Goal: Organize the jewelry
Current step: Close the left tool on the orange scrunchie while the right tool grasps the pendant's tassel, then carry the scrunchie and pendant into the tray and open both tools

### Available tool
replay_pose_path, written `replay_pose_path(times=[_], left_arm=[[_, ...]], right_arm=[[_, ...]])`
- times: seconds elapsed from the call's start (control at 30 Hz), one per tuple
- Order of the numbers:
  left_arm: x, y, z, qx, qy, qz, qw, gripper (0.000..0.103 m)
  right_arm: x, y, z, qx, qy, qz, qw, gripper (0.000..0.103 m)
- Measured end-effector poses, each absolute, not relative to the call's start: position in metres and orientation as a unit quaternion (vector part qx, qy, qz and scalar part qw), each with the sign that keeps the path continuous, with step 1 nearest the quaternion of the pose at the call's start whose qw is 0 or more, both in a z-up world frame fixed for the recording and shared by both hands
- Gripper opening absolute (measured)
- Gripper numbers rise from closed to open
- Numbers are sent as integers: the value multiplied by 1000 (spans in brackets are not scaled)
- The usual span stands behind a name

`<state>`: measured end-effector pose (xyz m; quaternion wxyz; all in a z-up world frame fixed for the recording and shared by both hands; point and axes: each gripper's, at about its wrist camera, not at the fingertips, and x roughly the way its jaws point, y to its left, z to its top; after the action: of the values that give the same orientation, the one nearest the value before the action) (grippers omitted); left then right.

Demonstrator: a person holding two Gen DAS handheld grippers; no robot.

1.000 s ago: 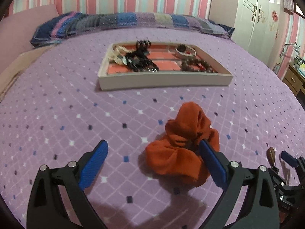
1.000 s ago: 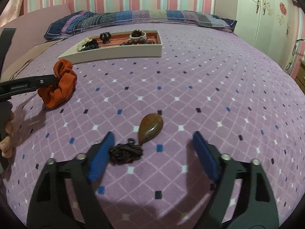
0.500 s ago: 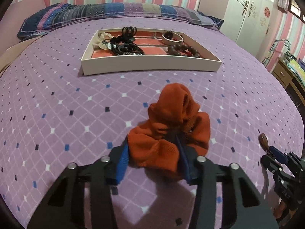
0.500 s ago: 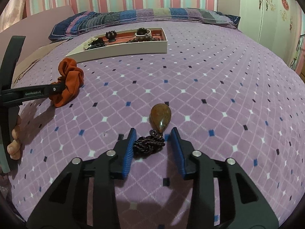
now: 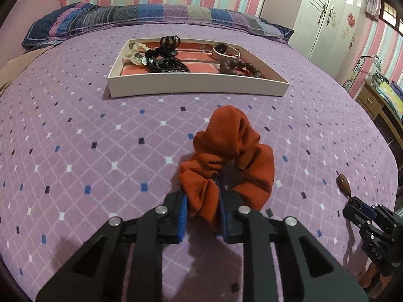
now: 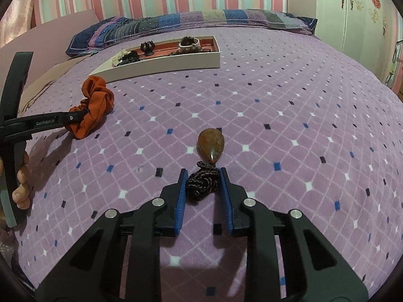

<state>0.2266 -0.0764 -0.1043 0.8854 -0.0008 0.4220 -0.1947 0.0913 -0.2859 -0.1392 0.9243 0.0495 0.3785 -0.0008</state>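
An orange scrunchie [image 5: 234,146] lies on the purple bedspread [image 5: 100,151]. My left gripper [image 5: 202,193] is closing, and its blue pads pinch the scrunchie's near fold. From the right wrist view the same scrunchie [image 6: 97,103] sits at the tip of the left gripper [image 6: 75,117]. A brown teardrop pendant [image 6: 211,144] lies on the spread with its dark cord [image 6: 201,183] bunched between the pads of my right gripper [image 6: 203,173], whose jaws are closing on it. The white jewelry tray [image 5: 196,85] stands farther back.
The tray holds black hair claws [image 5: 170,42], a wooden bead bracelet [image 5: 239,68] and a pale scrunchie [image 5: 132,52]. A striped pillow [image 5: 151,15] lies behind it. A wardrobe [image 5: 327,12] and a desk [image 5: 377,98] stand to the right. A person's fingers [image 6: 21,191] hold the left gripper.
Both pairs of jaws came in from wide apart. The left now pinches the scrunchie's fold, and the right has drawn in around the pendant's cord. The scrunchie's near side is squeezed up.
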Motion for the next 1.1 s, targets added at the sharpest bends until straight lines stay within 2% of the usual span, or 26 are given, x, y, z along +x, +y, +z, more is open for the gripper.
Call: replay_pose_path(times=[0.67,1.1], left_arm=[[232,-66,-67,-17,387,-193,901,18],[262,-65,-45,-15,369,-174,913,18]], right_arm=[[122,-303,-105,55,337,-5,940,24],[175,-307,-76,64,308,-7,949,24]])
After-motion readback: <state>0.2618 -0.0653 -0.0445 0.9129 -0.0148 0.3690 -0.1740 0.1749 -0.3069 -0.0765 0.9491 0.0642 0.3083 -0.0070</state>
